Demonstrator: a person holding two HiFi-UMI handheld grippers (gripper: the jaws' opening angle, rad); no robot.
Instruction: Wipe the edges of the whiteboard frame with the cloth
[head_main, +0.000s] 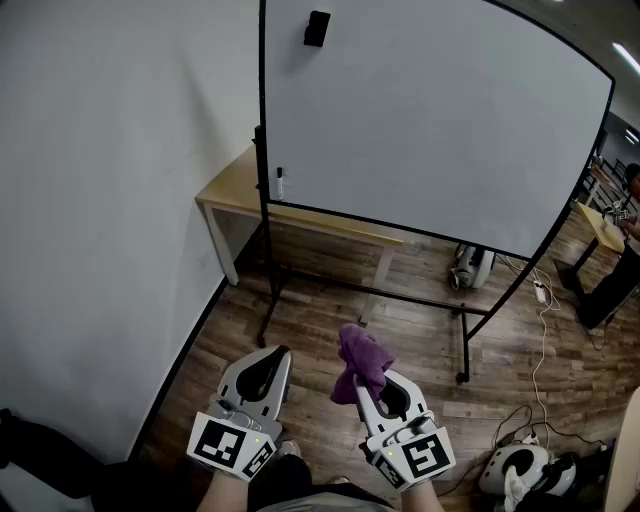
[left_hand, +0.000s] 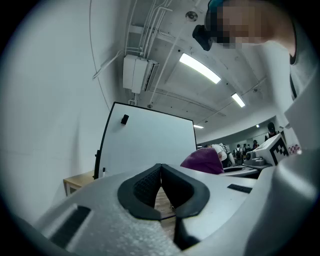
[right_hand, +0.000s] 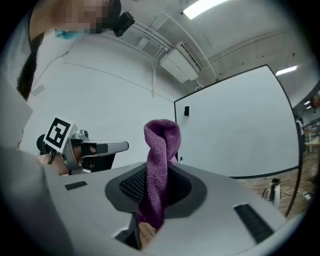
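Head view takes in a white wall (head_main: 110, 200) filling the 9 o'clock side and a dark wood-plank floor (head_main: 330, 320) through the middle. A big rolling whiteboard (head_main: 430, 120) spans 12 to 3 o'clock, its black frame (head_main: 263, 150) standing on a wheeled stand. Behind its left edge, at about 10 o'clock, a pale wooden desk (head_main: 235, 190) sits against the wall. At 3 o'clock a person (head_main: 610, 290) in dark trousers stands near the edge, and cables (head_main: 540, 340) trail across the floor at 4 o'clock.

Down at 6 o'clock are the two tools. The left gripper (head_main: 275, 352) has its jaws pressed together with nothing between them. The right gripper (head_main: 372, 385) is clamped on a purple cloth (head_main: 360, 360), which bunches up above the jaws, well short of the whiteboard. A small black block (head_main: 317, 28) clings to the board at 12 o'clock.

For print, I can see only the black-and-white square markers (head_main: 226, 443) on the gripper cubes.

Both gripper views look upward and show what the head view misses: strip lights (left_hand: 200, 68) and an air-conditioning unit (left_hand: 137, 74) on the ceiling. The left gripper view also catches distant people (left_hand: 240, 148) at 3 o'clock.
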